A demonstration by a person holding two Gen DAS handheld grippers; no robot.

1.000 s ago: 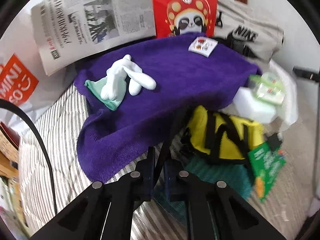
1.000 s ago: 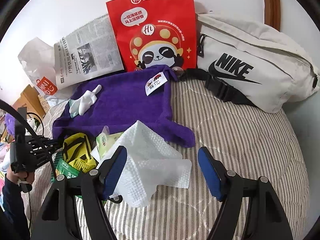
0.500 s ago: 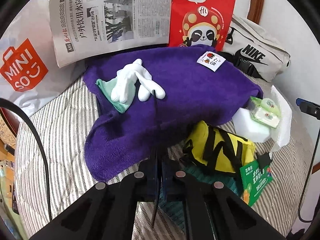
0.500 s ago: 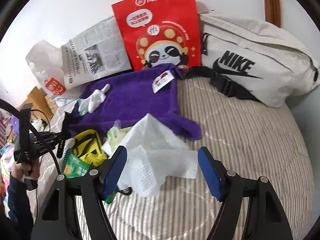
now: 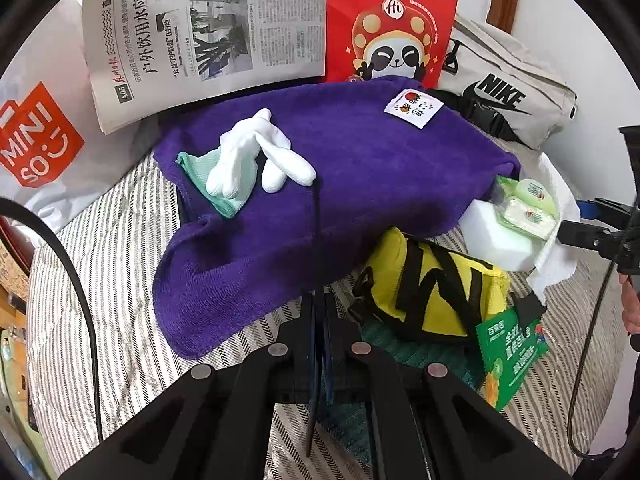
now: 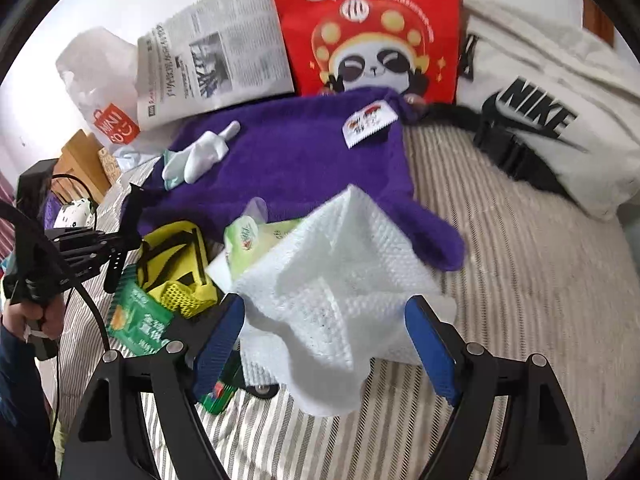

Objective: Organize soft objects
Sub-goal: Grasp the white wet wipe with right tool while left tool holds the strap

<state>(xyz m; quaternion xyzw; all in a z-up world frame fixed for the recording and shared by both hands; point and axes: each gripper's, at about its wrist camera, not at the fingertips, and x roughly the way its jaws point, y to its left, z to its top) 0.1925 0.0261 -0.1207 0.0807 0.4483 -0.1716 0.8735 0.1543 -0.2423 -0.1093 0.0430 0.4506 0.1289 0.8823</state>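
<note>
A: What has changed?
B: The right gripper (image 6: 324, 344) has advanced; its jaws, spread wide, now straddle the white cloth (image 6: 332, 276) on the bed (image 6: 520, 264). Grasp looks imminent.
A: Left gripper (image 5: 318, 320)?
B: Jaws closed on a thin black strap (image 5: 316, 240).
A: Obstructions?
B: Tissue pack (image 6: 248, 240) and yellow bag (image 6: 176, 256) lie touching the cloth.

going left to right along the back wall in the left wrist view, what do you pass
white shopping bag → newspaper → red paper bag → grey waist bag
</note>
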